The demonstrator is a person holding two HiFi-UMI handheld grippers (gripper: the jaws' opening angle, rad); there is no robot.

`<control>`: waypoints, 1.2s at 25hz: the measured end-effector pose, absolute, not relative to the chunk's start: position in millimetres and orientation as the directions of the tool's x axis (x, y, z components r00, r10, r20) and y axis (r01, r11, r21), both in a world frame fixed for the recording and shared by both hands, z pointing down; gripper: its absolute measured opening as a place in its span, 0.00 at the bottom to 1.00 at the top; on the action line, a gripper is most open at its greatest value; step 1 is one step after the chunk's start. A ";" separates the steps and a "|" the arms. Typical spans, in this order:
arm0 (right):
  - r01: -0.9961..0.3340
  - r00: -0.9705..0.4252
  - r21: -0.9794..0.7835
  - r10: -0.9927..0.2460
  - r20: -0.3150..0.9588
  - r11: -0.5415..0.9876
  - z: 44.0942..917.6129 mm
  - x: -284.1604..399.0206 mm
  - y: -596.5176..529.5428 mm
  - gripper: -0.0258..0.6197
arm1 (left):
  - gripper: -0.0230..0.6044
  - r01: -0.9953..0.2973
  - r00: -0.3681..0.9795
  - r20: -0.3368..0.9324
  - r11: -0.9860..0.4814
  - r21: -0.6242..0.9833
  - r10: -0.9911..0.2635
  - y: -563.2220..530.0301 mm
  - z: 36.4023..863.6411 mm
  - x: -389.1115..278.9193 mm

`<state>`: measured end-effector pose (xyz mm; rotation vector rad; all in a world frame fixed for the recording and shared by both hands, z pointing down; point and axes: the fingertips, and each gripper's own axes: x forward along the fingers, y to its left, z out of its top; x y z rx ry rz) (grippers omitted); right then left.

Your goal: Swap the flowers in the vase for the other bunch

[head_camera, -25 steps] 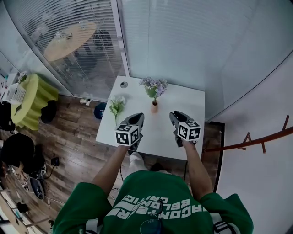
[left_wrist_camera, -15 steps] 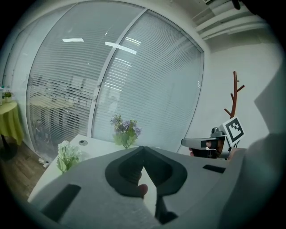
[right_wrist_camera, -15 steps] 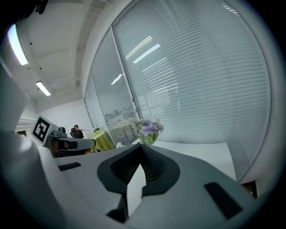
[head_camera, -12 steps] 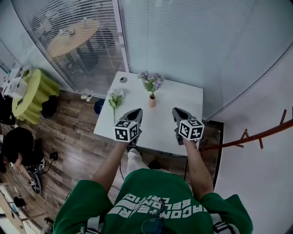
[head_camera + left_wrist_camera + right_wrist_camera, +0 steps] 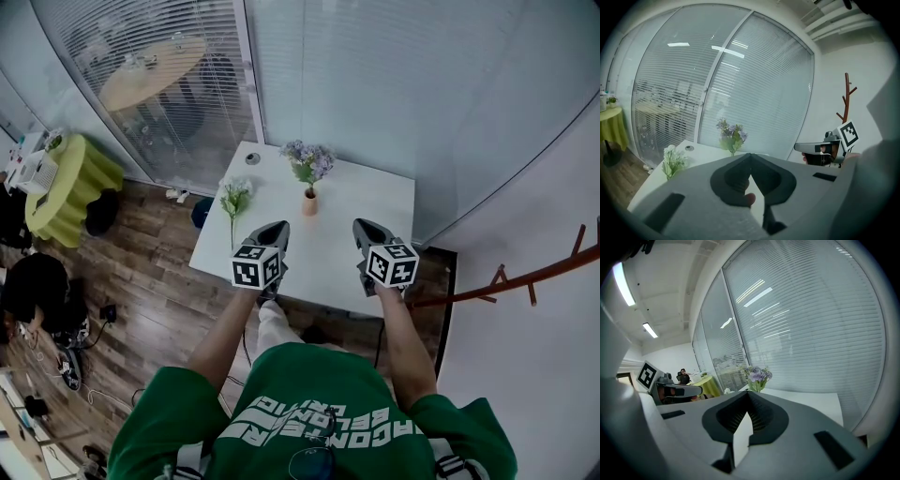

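Office — glass partitions [image 5: 375,94] with blinds [image 5: 192,131], meeting table [image 5: 150,73] beyond

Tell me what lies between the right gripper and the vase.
Only bare table lies between the right gripper and the vase; the head view shows this.

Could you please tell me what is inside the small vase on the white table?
A bunch of purple flowers with green leaves stands in the vase. The lower stems are hidden by its opaque wall, and whether it holds water cannot be seen.
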<state>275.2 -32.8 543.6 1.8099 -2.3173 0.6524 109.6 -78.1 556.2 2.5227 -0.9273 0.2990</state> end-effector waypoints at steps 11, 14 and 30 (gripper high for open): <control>-0.954 -0.272 -0.222 -0.888 0.371 0.199 547.2 275.5 -29.7 0.06 | 0.04 -0.660 0.750 0.342 -0.676 0.327 -0.567 -77.6 557.7 109.2; -0.956 -0.270 -0.218 -0.888 0.372 0.199 545.1 274.5 -29.9 0.06 | 0.04 -0.658 0.752 0.341 -0.678 0.328 -0.564 -78.4 554.9 108.1; -0.964 -0.250 -0.188 -0.888 0.387 0.190 558.2 278.3 -26.4 0.06 | 0.04 -0.657 0.752 0.344 -0.680 0.324 -0.563 -83.4 558.2 107.5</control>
